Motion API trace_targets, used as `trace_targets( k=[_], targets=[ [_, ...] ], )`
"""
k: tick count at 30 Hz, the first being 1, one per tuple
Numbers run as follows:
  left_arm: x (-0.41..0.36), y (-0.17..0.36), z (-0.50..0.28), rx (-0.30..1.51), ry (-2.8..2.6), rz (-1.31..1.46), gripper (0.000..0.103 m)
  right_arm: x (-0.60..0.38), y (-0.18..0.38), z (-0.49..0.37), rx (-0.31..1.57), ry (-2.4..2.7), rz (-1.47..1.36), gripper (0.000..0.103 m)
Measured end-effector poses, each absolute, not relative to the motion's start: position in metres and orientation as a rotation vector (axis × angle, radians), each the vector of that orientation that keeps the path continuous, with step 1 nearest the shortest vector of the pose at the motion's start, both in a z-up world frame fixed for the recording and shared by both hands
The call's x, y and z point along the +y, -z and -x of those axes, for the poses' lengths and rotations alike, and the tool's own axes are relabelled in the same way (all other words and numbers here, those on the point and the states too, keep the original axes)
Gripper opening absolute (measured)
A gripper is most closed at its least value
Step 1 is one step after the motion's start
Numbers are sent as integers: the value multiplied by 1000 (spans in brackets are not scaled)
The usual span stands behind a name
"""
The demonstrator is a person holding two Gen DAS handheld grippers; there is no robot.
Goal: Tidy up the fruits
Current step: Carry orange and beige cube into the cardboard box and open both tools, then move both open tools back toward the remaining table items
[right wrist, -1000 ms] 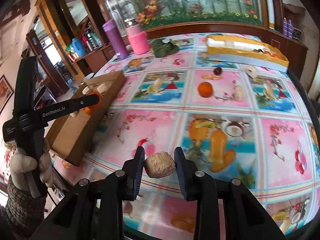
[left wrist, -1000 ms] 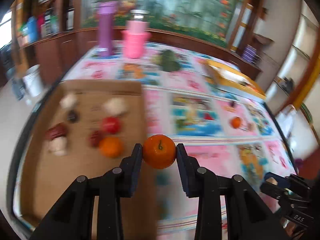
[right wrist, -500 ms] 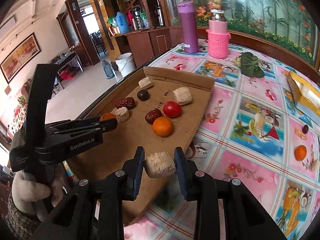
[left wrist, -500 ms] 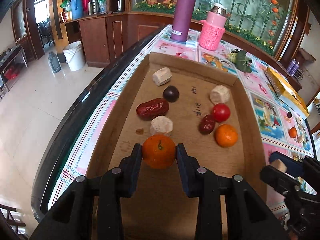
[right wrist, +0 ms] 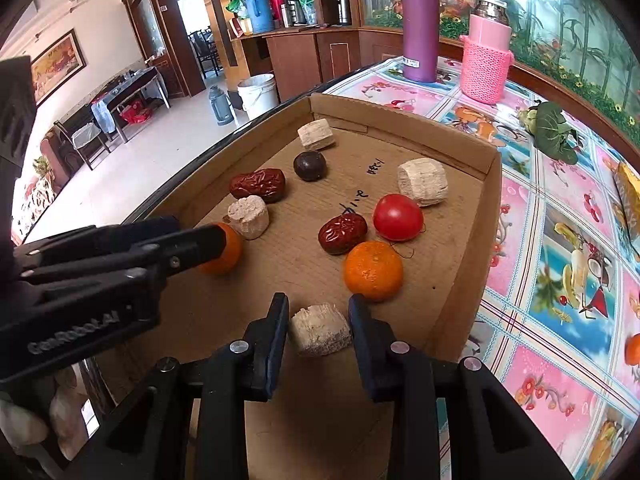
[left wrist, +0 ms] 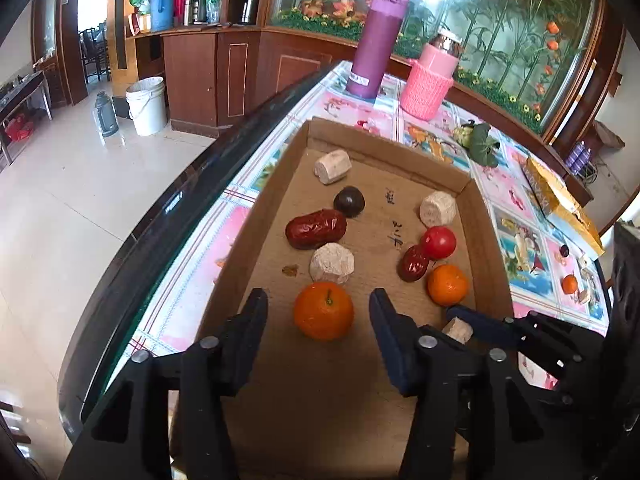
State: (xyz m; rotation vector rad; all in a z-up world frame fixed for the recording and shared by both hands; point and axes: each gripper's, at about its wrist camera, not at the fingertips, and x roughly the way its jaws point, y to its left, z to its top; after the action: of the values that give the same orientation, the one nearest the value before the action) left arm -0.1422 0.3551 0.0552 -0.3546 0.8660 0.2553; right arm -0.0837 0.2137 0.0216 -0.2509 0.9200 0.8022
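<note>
- My left gripper (left wrist: 318,312) is spread wide, its jaws standing clear on either side of the orange (left wrist: 323,311); the fruit sits on the floor of the cardboard tray (left wrist: 472,192) with a gap to each pad, so I judge it set down and let go.
- My right gripper (right wrist: 318,330) has its jaws close around a pale cut chunk (right wrist: 319,329) at the near right of the tray. The pads look to be touching or nearly touching it, and I cannot tell for sure whether I am gripping it or have just slackened off.
- Just beyond that chunk lies a second orange (right wrist: 373,270), with a red date (right wrist: 342,233) and a red tomato (right wrist: 398,217) close behind it.
- On the left side, another pale chunk (left wrist: 332,263) sits just past my released orange, then a larger red date (left wrist: 316,228) and a dark round fruit (left wrist: 349,201).
- Two more pale chunks rest toward the far wall of the tray.
- Out on the patterned tablecloth (right wrist: 560,240), well apart from the tray, a small orange (left wrist: 569,283) and a few small pieces beside it are not yet gathered.
- My judgement: most of the fruit is already in the tray; what remains is finishing the chunk's placement and fetching the stragglers from the far side of the table.
</note>
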Motion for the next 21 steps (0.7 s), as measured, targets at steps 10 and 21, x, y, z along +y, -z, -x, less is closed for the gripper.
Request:
trace_targets(
  k=[10, 21],
  targets=[
    [339, -79, 161, 788, -289, 334, 78, 178, -50, 98, 840, -773, 165, 52],
    [266, -90, 169, 767, -269, 130, 83, 94, -52, 117, 836, -664, 3, 63]
  ],
)
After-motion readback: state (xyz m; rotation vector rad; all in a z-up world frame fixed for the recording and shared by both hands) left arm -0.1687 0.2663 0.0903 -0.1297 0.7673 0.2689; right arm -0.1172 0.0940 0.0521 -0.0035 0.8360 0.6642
